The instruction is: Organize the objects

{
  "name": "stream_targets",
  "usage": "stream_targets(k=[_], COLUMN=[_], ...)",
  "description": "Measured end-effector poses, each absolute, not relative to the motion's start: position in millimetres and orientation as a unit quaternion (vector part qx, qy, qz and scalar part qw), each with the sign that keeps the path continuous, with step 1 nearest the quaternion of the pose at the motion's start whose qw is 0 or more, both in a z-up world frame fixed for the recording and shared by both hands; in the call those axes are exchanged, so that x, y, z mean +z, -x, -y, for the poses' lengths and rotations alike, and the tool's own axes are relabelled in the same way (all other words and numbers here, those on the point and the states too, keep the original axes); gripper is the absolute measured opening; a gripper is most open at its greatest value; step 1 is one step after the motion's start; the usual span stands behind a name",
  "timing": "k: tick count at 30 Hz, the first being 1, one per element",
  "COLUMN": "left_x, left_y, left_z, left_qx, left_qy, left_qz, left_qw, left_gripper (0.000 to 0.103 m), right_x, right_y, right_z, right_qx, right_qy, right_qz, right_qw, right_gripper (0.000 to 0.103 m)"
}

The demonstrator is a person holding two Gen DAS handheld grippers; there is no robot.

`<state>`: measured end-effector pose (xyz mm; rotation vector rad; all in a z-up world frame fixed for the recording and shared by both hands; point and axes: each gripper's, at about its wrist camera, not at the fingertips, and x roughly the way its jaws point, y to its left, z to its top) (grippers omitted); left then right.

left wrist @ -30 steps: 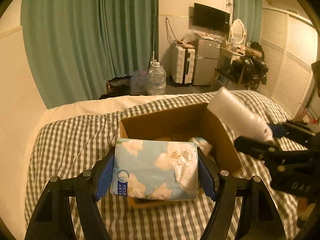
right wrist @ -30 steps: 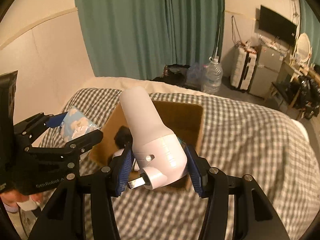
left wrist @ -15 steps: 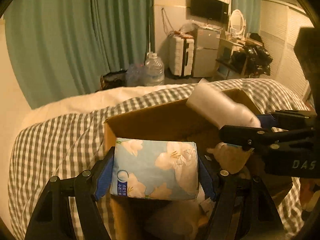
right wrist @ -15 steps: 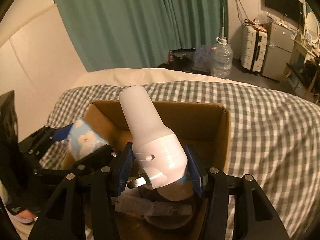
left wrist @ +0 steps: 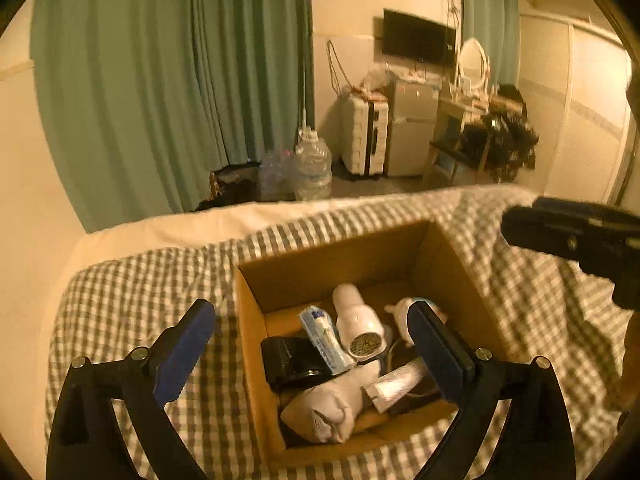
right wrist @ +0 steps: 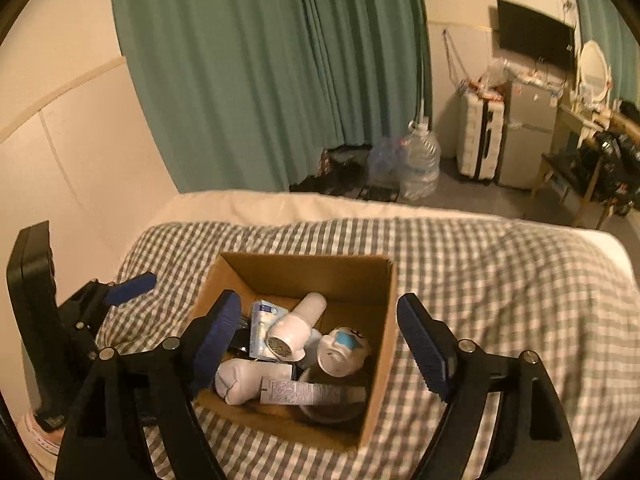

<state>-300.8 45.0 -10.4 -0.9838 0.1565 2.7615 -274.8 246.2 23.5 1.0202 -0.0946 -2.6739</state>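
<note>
Right wrist view: both grippers' fingers (right wrist: 420, 340) spread, empty, above the cardboard box (right wrist: 384, 320) rim.

Box (right wrist: 352, 276) on bed (right wrist: 500, 264), dryer (right wrist: 294, 328) in box, tissues (right wrist: 262, 328) left

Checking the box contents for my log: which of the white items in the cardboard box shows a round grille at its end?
The white hair dryer, lying beside the blue tissue pack. The rolled white cloth and flat white tube have no grille.
</note>
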Motion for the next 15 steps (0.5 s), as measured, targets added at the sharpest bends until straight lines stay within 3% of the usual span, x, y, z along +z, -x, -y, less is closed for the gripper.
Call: stream_targets(k=[8,15], left_x=[52.3,82.3], left_y=[255.0,213.1], left_z=[-38.4,-31.8], left_qx=[0.95,0.962], left_qy=[0.295,0.261], left_qz=[-0.053,-0.051], left_qw=[0.085,0.065], left_gripper=[0.102,0.103], right_x=[79.2,104.5], right_y=[214.9,167.7], right_z=[-237.8,-237.5], right_qx=[-0.945,-0.956], right_qy=[-0.303,-0.277], right_qz=[0.002,-0.026], right_qw=[0.122,0.093], right_gripper=[0.095,0.099])
